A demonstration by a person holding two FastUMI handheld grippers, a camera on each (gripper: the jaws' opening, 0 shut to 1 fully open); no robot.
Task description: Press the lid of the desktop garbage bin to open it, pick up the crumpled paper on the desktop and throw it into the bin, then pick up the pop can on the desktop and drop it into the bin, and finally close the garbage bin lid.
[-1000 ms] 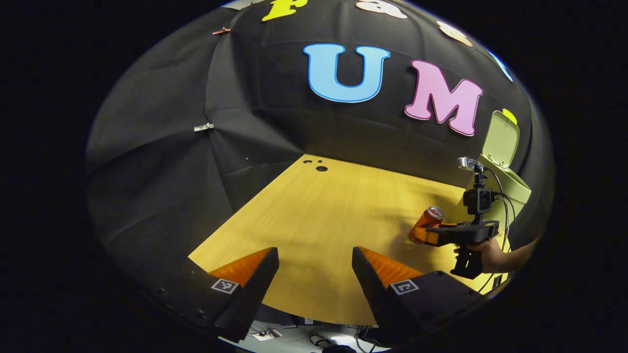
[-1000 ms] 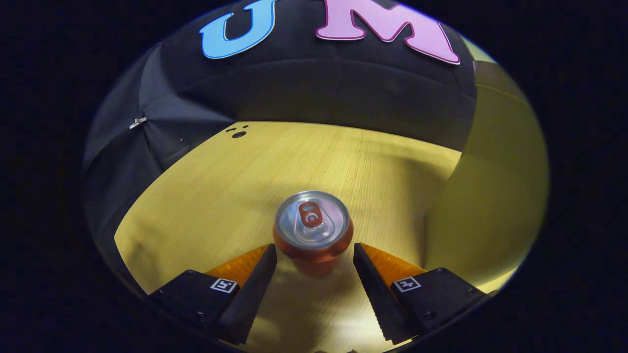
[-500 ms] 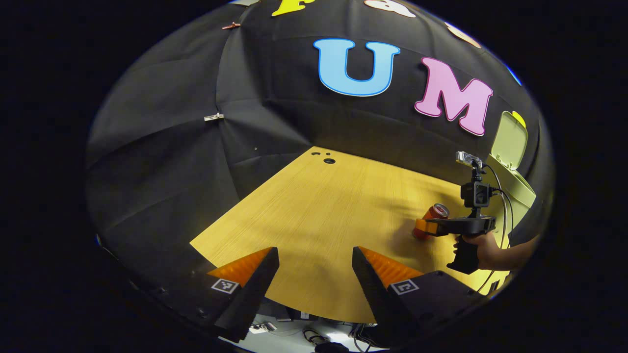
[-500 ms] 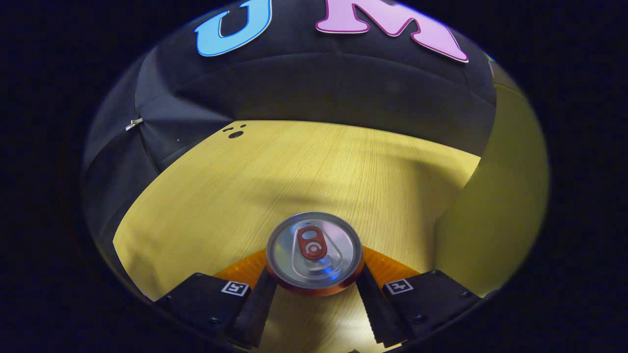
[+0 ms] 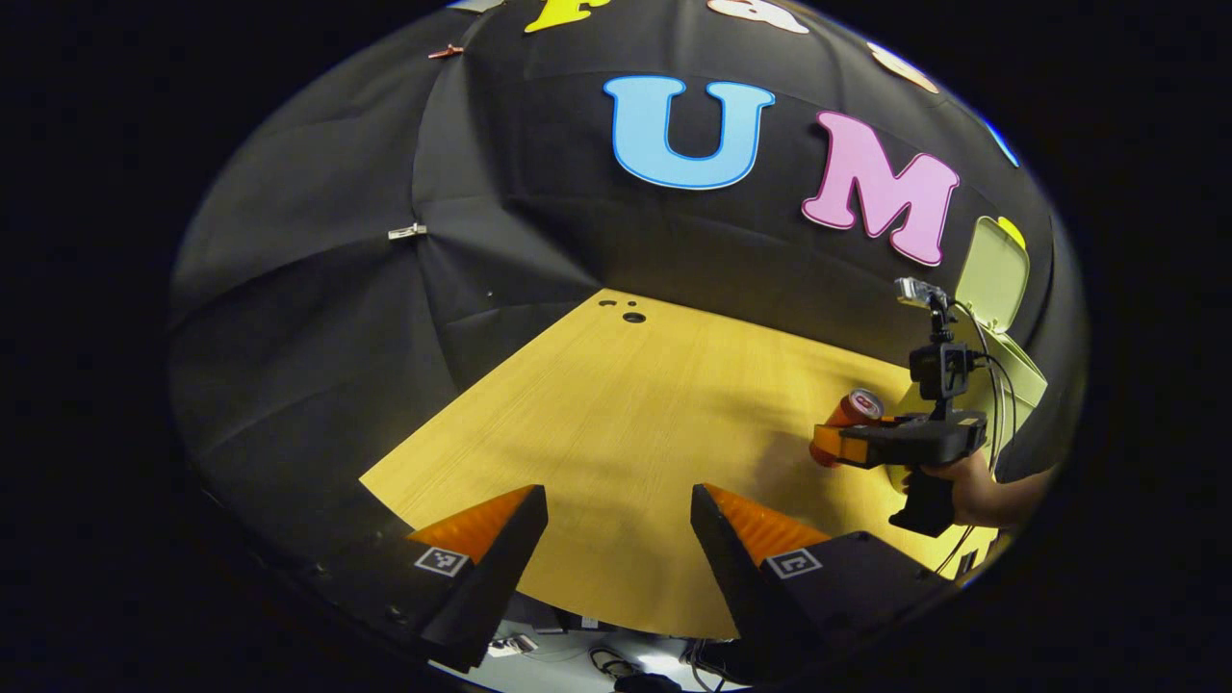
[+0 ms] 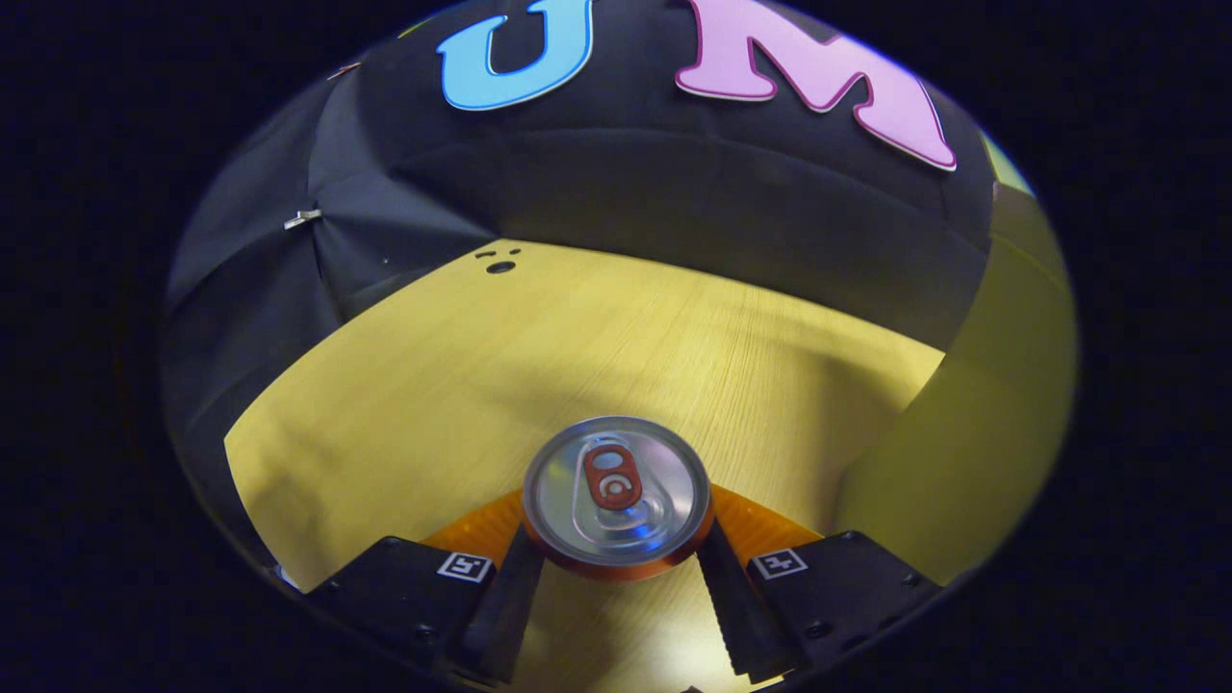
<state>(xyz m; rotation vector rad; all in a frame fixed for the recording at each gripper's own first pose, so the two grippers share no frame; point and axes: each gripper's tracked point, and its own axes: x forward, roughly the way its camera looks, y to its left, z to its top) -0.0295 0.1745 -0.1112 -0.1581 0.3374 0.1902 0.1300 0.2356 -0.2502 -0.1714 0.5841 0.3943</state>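
Right gripper was clamped, both fingers pressed against what it held, gripped by a hand low on its handle. Left gripper hovered with jaws spread wide, holding nothing.

I am seeing glossy brushed metal shining on top of the pop can, above its smooth lacquered side. The tabletop is showing fine, matt wood grain. The garbage bin is looking like smooth matt plastic, its raised lid too.
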